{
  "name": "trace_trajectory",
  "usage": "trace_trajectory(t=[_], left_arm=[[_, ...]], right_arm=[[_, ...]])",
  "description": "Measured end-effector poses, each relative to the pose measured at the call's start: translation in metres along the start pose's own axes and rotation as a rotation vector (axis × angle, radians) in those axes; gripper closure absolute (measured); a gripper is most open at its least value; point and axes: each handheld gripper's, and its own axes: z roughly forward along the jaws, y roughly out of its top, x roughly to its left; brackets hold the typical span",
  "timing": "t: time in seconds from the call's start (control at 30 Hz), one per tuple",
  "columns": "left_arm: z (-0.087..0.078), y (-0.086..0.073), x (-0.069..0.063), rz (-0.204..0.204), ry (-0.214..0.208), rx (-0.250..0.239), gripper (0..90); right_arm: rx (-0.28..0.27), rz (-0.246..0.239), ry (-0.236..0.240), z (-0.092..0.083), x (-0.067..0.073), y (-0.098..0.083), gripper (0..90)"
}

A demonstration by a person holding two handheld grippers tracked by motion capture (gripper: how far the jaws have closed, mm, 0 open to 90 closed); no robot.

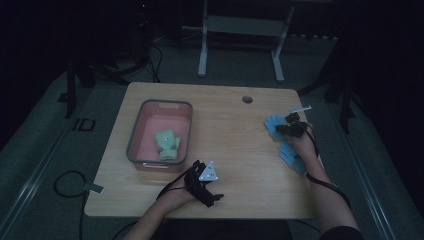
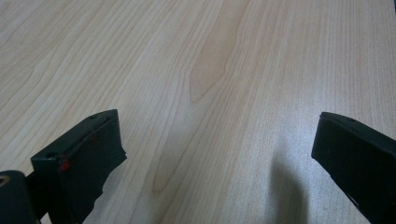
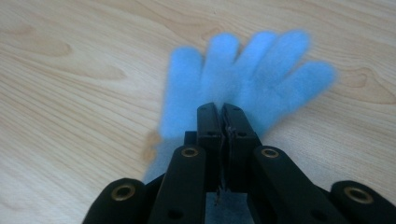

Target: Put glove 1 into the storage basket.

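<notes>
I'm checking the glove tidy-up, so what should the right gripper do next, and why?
Probably lift. The right gripper has its jaws shut on the blue glove, which lies on the table; a greenish pair already sits in the pink bin, so carrying it there seems next.

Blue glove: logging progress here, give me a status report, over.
Right gripper shut on blue glove. Left gripper open over bare table. Second blue glove by right hand; bin path unobstructed.
</notes>
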Motion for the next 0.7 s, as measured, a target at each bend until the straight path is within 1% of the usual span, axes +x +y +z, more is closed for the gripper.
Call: trace_trajectory(t=[0.1,0.3,0.33,0.37,0.4,0.43,0.5,0.53,0.57,0.63,0.7], left_arm=[[0.001,0.000,-0.001,0.002,0.001,0.003,1.9],[0.000,-0.001,0.000,-0.002,0.001,-0.003,1.9],[0.000,-0.001,0.000,-0.002,0.001,-0.003,1.9],[0.000,-0.001,0.000,-0.002,0.000,-0.002,1.9],[0.000,-0.001,0.000,-0.002,0.001,-0.003,1.9],[0.000,-0.001,0.000,-0.001,0.002,-0.002,1.9],[0.000,-0.001,-0.001,0.003,0.002,0.000,1.9],[0.000,-0.001,-0.001,0.003,0.003,0.001,1.9],[0.000,-0.001,-0.001,0.003,0.003,0.001,1.9],[0.000,-0.001,-0.001,0.003,0.004,0.002,1.9],[0.000,-0.001,-0.002,0.005,0.006,0.003,1.9]], right_arm=[[0.003,-0.011,-0.005,-0.005,0.007,0.004,87.3],[-0.041,0.003,-0.005,-0.024,0.027,0.014,87.4],[-0.041,0.003,-0.005,-0.024,0.027,0.014,87.4],[-0.050,0.009,0.000,-0.027,0.030,0.015,87.4],[-0.067,0.008,-0.001,-0.036,0.039,0.017,87.3],[-0.073,0.007,-0.003,-0.040,0.043,0.017,87.3],[-0.090,0.009,-0.002,-0.048,0.051,0.018,87.3],[-0.092,-0.001,-0.027,-0.051,0.056,0.017,87.3],[-0.095,0.003,-0.046,-0.053,0.060,0.016,87.3],[-0.094,0.028,-0.032,-0.057,0.065,0.013,87.3],[-0.098,0.032,-0.038,-0.061,0.071,0.010,87.3]])
